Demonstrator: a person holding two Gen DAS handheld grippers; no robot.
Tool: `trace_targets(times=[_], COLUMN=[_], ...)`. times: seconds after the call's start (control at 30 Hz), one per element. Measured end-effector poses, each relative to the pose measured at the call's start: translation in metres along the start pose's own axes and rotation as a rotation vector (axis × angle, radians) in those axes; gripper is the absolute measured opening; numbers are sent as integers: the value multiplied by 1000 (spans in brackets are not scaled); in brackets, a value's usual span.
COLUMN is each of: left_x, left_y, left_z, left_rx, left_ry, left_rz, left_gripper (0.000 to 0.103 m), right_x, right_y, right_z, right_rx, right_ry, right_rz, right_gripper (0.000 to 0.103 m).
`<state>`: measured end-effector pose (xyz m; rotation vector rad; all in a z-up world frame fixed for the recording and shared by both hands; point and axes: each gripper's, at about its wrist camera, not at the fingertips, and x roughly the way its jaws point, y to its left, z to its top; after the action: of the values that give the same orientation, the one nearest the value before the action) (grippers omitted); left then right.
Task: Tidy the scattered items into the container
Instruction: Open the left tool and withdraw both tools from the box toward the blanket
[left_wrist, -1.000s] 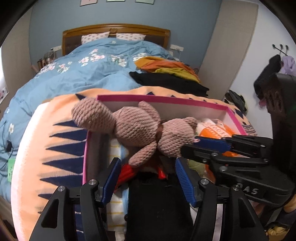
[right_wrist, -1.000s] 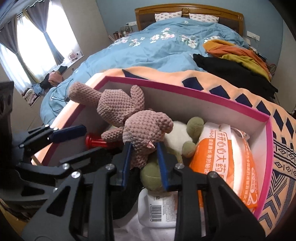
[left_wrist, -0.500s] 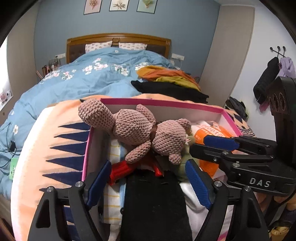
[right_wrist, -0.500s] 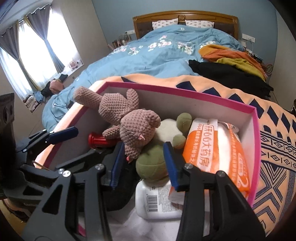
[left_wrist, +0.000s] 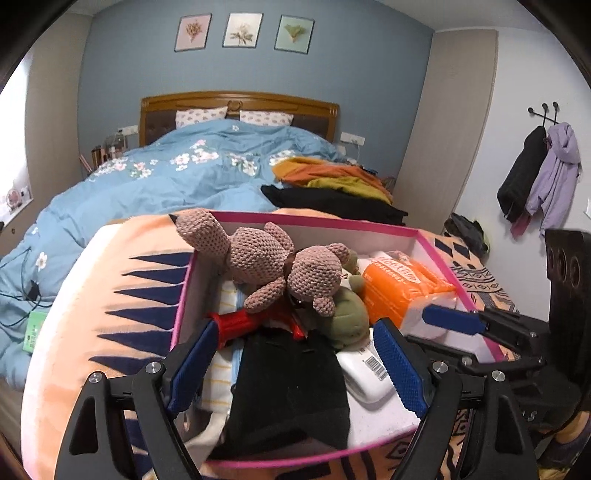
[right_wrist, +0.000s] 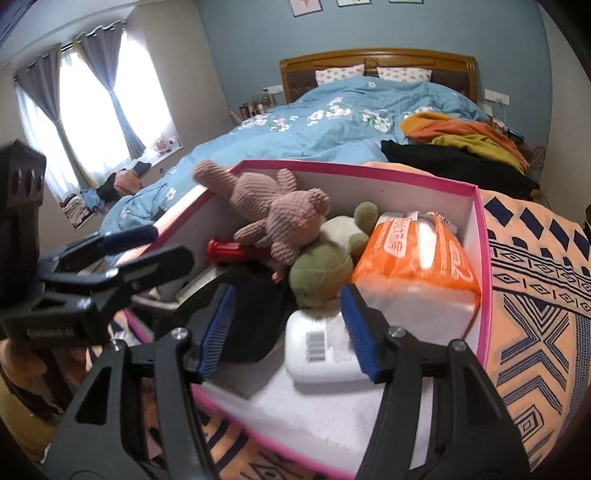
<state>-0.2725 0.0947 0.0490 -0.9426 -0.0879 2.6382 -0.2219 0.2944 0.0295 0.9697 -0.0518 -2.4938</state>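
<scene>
Over the pink box, you've let the knitted bear go and pulled back, both hand-held grippers now released and empty; tidying looks done.

One pink box. Inside: one brown knitted bear, one green plush, one orange tissue pack, one white bottle, one red-handled tool, one black cloth. Two pillows on the bed; three framed prints on the wall.

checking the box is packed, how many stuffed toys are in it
2. The brown crocheted bear lies on top, leaning over the back-left rim of the pink box. The green plush sits under its head, beside the orange pack. More could be buried underneath.
</scene>
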Motion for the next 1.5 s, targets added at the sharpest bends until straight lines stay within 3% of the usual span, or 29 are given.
trace_targets(times=[0.07,0.43,0.77,1.03,1.23,1.37,1.5], left_x=[-8,-47,-84,-133,-156,-153,-130], left_y=[-2,-12,-20,-11,17,29,36], left_z=[-5,-32,-61,-81,-98,-110,-121], left_rx=[5,0,31,55,54,94,125], left_ry=[-15,-63,-86,-101,-73,-37,51], left_rz=[14,58,36,-11,21,82,82], left_gripper=[88,88,88,88,88,88,88], right_x=[-7,-41,-64,-78,-68,-56,-42], right_y=[6,33,47,65,78,89,99], right_z=[-7,-37,-73,-108,-131,-139,-143], right_rx=[-17,-103,-118,-137,-159,-170,-180], right_ry=[-17,-126,-156,-128,-60,-27,7], right_rz=[-5,-47,-32,60,111,143,180], right_gripper=[68,70,70,70,70,70,70])
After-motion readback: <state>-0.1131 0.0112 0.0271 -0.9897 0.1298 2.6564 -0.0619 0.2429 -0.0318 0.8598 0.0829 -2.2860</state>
